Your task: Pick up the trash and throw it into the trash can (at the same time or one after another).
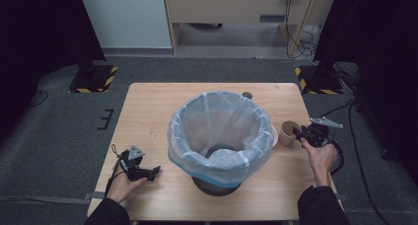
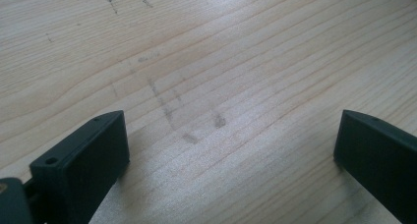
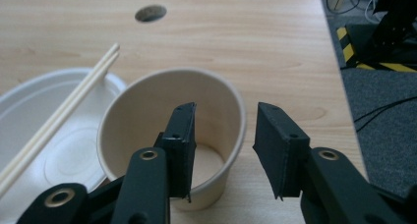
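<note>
Right gripper (image 3: 223, 135) jaws narrow, straddling the light, crushable cup (image 3: 147, 116) wall at 3 o'clock; left gripper (image 2: 231, 150) jaws wide over counter (image 2: 221, 52).

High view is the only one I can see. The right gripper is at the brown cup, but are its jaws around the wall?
Observer: Yes. In the right gripper view the right gripper has one jaw inside the paper cup, one outside; not closed yet.
Operator: Is something beside the cup?
Observer: A white plastic bowl with wooden chopsticks lying across it.
Operator: And the left gripper?
Observer: The left gripper is wide open over bare table.
</note>
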